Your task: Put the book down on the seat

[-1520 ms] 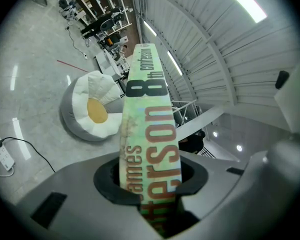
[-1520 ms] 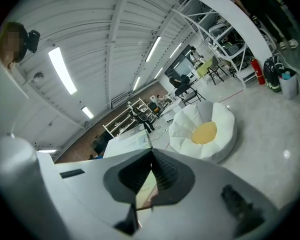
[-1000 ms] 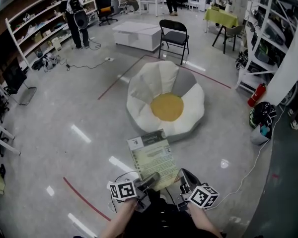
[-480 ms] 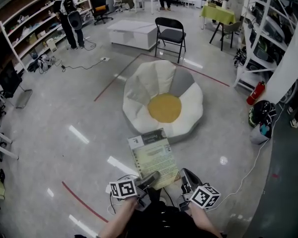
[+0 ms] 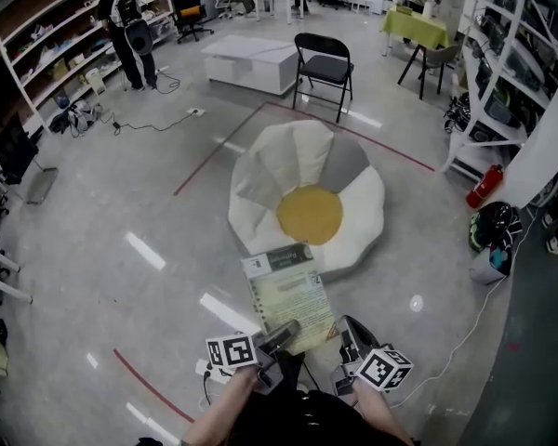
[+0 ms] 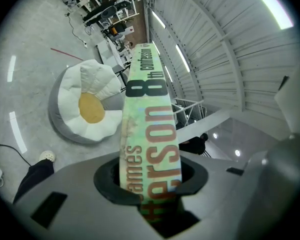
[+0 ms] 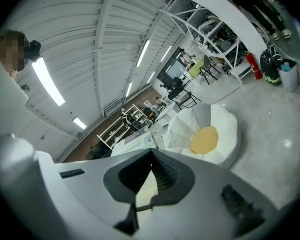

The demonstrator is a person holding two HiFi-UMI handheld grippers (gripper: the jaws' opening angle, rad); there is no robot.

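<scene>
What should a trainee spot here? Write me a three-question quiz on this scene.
1. True or false: the pale green paperback book is held above the grey floor, short of the white flower-shaped beanbag seat with a yellow centre.
2. Which is clamped between the left gripper's fingers? A: the book's spine; B: a cable; C: nothing.
3. Fill in: beyond the seat stands a black folding ____.
Key: 1 true; 2 A; 3 chair.

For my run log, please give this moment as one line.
left gripper: shut on book spine | right gripper: jaw tips together, beside book | seat: ahead, book not yet on it
</scene>
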